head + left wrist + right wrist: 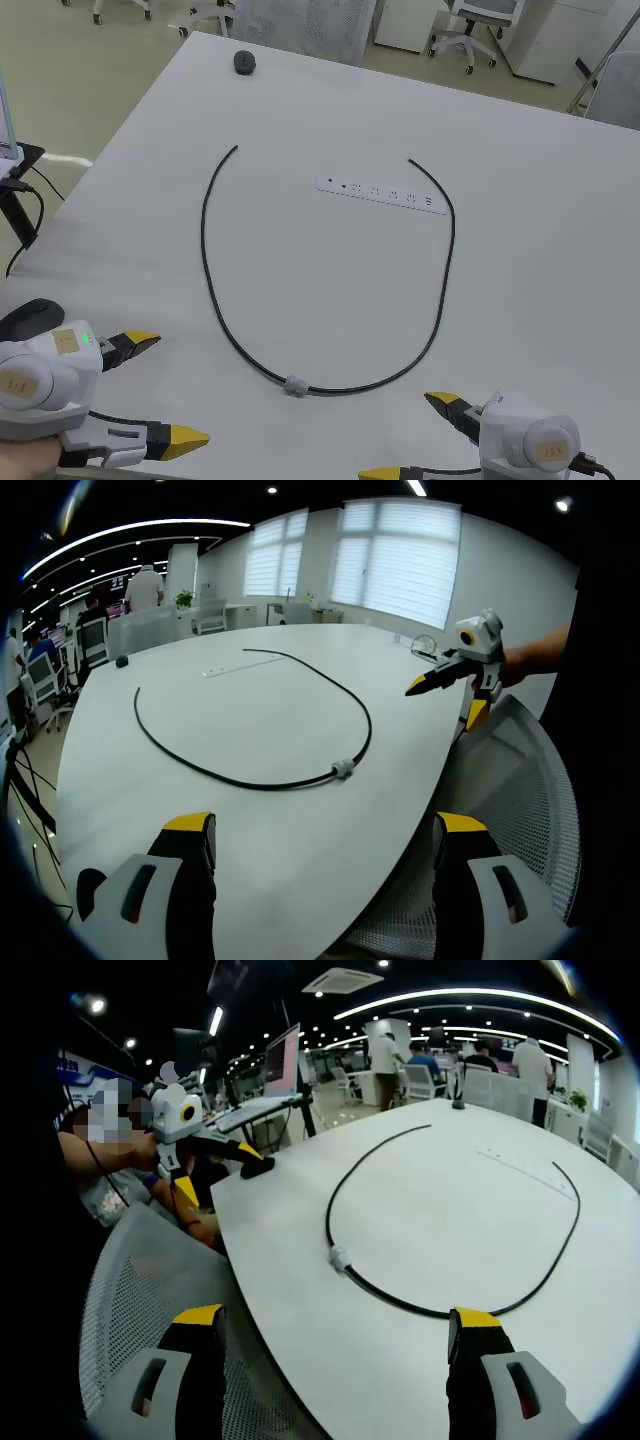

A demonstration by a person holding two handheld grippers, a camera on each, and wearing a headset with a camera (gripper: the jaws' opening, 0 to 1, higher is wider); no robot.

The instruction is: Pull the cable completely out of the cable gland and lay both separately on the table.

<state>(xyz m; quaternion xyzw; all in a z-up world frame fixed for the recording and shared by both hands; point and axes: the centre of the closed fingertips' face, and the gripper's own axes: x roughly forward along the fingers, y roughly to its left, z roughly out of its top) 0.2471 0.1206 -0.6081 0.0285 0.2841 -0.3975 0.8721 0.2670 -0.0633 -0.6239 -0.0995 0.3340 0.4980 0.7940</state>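
Left tongs [180, 388] and right tongs [395, 435] both agape, empty; cable gland [295, 386] on cable [205, 240]

1. 1 black cable [205, 250], looping through the frame's middle.
2. 1 grey cable gland [295, 386], lower centre.
3. 1 white power strip [381, 194], upper centre.
4. 1 dark round object [245, 62], upper left.
5. 2 grippers: left gripper [178, 388] lower left, right gripper [398, 435] lower right.

The desk [320, 290] is smooth, matt white, with a faint sheen. The cable [205, 240] has a matt black, rubbery sheath; the cable gland [295, 386] looks like grey plastic. Beside it, the chair back [150, 1280] is pale open mesh.
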